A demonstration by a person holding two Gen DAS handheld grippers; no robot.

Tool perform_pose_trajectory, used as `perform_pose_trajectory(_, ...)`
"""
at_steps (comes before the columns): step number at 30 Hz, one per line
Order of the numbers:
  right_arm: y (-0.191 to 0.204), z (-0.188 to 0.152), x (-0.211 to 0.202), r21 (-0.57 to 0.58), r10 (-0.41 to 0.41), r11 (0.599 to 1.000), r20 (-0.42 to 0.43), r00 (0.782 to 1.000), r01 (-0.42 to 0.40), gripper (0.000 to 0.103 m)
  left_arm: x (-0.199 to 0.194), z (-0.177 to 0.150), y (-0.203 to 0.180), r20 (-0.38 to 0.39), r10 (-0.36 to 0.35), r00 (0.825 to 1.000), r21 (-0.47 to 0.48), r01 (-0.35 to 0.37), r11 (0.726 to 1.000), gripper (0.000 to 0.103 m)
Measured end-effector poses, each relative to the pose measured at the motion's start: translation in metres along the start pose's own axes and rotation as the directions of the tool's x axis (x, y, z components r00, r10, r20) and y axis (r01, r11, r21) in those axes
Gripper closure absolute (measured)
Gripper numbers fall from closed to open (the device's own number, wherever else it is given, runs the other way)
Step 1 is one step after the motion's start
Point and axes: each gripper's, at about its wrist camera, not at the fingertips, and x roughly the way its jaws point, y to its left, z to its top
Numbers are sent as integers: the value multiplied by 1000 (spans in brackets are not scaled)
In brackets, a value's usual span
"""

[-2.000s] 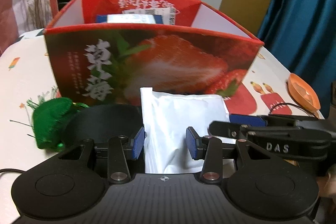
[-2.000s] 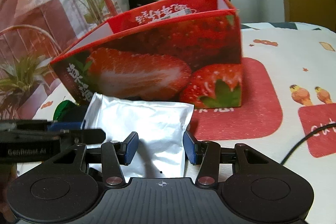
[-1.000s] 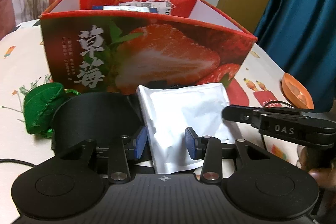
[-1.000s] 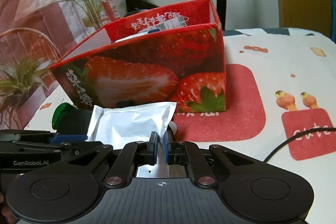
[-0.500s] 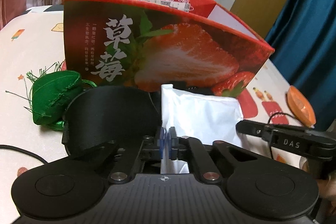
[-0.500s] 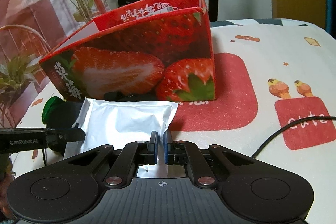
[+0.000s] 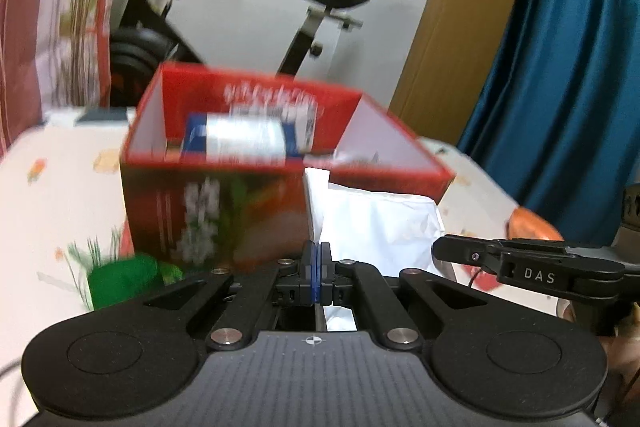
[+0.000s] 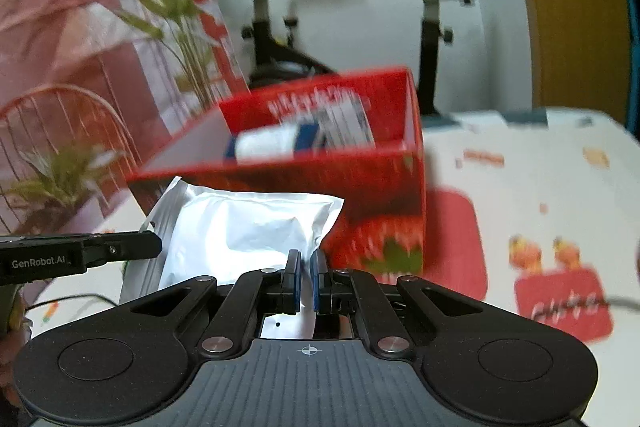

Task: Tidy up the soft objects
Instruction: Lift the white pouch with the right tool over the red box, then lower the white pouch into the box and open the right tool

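We are looking at a silvery foil pouch (image 8: 248, 227), its skin crinkled and catching the light, white and paler in the left wrist view (image 7: 380, 223). The strawberry box (image 7: 224, 211) is showing printed glossy card outside and plain white card inside. Both grippers, left (image 7: 316, 277) and right (image 8: 304, 281), are wearing matt black plastic (ribbed near the camera) with blue pads and bright metal pins. The tablecloth (image 8: 532, 187) is looking smooth and printed; a green pouch (image 7: 124, 279) is looking like cloth.
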Motion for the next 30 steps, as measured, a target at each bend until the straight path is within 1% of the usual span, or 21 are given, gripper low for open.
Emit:
perform_pose_trajectory(4,9,31,-7,-61,8,998,56,998,-5,98,-11,26,-6,58,-6,998,43,3,999,102)
perform_pose_trajectory(8,13,66,1,-120,7,993,88,996,3,98,-5,53,-3,82,-2,997,51,-2,999,102)
perform_pose_trajectory(11,16,91,16,-190,-10,981,108,994,30,98,11,75,3,85,14,996,51,-18,999,102)
perform_pose_trajectory(15,16,117,46,-265,-49,961,110,993,77,98,39,99,13,65,30,997,18,-31,999,102)
perform_pose_trajectory(18,10,127,72,-282,-82,954,90,993,104,98,62,109,21,32,38,999,-17,-37,999,102)
perform_pose_trajectory(20,3,128,88,-286,-103,951,64,993,117,98,79,111,25,0,42,999,-17,-42,999,102)
perform_pose_trajectory(25,-11,114,120,-299,-132,947,-35,991,116,98,113,99,30,-114,48,992,-14,-50,999,101)
perform_pose_trajectory(27,-14,110,128,-283,-133,953,-77,988,106,98,120,93,32,-156,45,987,-16,-48,999,101)
perform_pose_trajectory(30,-21,107,135,-215,-122,972,-136,983,91,98,125,86,35,-199,44,979,-2,-46,999,101)
